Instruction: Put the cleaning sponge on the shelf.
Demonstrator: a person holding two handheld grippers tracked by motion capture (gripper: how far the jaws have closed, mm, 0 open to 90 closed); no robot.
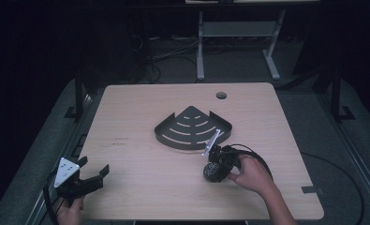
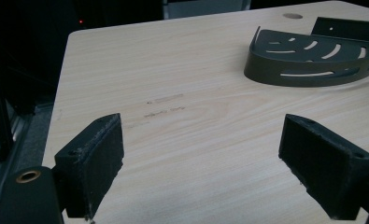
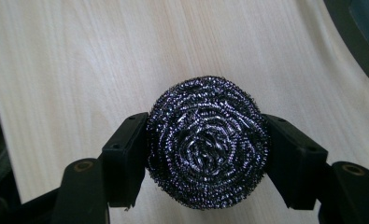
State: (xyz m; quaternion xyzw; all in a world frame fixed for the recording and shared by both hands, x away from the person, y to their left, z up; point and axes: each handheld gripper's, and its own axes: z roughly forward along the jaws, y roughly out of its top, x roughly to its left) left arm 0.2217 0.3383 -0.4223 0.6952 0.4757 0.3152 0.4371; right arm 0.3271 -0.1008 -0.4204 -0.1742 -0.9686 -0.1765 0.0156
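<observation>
I see a pale wood worktop (image 1: 140, 187); a dark slotted corner shelf (image 1: 192, 129) and a steel scourer (image 1: 212, 171) lie on it.

We see lots of bare table (image 1: 140, 187) to move across; just the dark corner tray (image 1: 192, 129) stands in the middle.

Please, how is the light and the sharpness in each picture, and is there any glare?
High view: dim, room around the table nearly black, slightly soft. Left gripper view: even light, shelf tray sharp, near pads a little soft. Right gripper view: brightest, steel scourer crisp with small glints, no strong glare.
</observation>
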